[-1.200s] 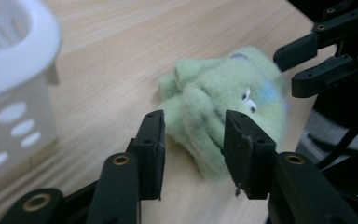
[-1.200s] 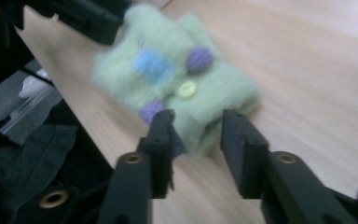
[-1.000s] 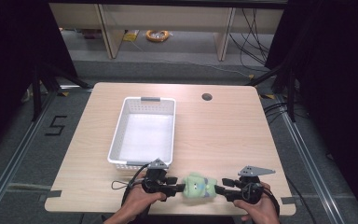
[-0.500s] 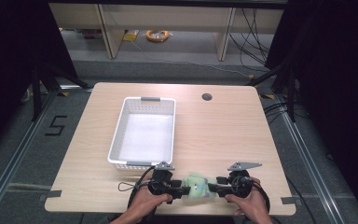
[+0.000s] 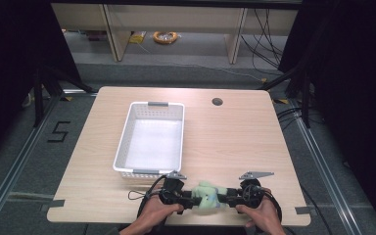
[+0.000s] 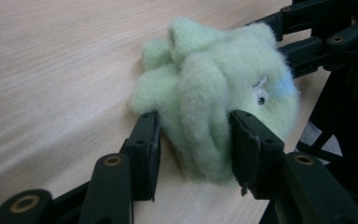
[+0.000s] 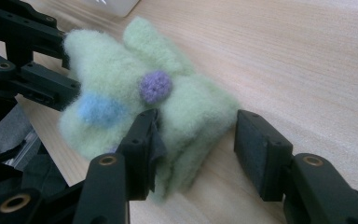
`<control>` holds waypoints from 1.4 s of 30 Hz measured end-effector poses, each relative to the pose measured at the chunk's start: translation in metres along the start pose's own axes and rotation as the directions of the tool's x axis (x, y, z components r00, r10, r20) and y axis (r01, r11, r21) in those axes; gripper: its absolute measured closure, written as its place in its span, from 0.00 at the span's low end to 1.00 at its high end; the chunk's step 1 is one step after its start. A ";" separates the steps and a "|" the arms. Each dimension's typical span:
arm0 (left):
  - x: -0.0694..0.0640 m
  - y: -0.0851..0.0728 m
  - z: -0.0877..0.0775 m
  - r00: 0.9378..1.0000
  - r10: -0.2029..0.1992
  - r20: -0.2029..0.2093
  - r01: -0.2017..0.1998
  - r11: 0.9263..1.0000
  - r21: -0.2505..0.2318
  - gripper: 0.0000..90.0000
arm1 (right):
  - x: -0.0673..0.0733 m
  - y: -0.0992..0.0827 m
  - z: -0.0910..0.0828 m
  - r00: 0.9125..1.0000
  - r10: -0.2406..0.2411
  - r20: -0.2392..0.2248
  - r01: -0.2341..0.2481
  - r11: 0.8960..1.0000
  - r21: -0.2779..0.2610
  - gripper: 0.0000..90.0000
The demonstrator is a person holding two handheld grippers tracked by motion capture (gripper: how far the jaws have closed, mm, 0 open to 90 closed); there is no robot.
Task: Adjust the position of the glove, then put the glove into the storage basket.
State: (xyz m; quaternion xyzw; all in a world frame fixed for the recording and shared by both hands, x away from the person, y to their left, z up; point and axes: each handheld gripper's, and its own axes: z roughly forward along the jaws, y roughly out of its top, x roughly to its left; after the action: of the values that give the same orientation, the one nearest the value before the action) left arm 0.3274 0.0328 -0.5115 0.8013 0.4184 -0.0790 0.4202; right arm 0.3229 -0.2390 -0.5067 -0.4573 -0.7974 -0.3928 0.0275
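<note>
On the left of the worktop (image 5: 103, 196), the white perforated basket (image 5: 152, 139) sits empty, and just in front of it, near the front edge, lies the pale green felted wool toy (image 5: 206, 197). The left claw (image 6: 193, 140) brackets one end of it; its jaws have just been closing and both pads already touch the wool. The right claw (image 7: 198, 149) has been closing too, one pad against the wool, the other not yet touching. This looks like the grasping step, with both claws settling onto the toy; next they would need to pinch firmly before lifting it, probably towards the basket. The right gripper view reveals a purple and a blue dot on the toy, while the left gripper view shows a small stitched mark.
</note>
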 end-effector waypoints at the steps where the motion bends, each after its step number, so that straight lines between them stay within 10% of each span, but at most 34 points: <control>1: 0.000 0.000 0.000 1.000 0.003 0.002 -0.003 1.000 0.003 0.60 | 0.000 0.000 0.000 1.000 0.000 0.003 0.000 1.000 0.001 0.58; 18: -0.005 -0.002 0.004 0.999 0.039 0.029 -0.039 0.999 -0.006 0.77 | -0.005 -0.003 0.003 0.994 0.044 -0.101 -0.045 0.999 -0.011 0.77; 42: -0.015 0.003 -0.021 0.994 0.106 0.017 -0.104 0.993 -0.060 0.82 | 0.017 0.006 -0.015 0.997 -0.039 -0.069 0.033 0.996 -0.087 0.83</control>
State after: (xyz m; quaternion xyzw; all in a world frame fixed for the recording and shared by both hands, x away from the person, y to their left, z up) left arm 0.3151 0.0384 -0.4893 0.8087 0.3736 -0.0524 0.4513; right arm 0.3129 -0.2348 -0.4855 -0.4296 -0.7863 -0.4431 0.0289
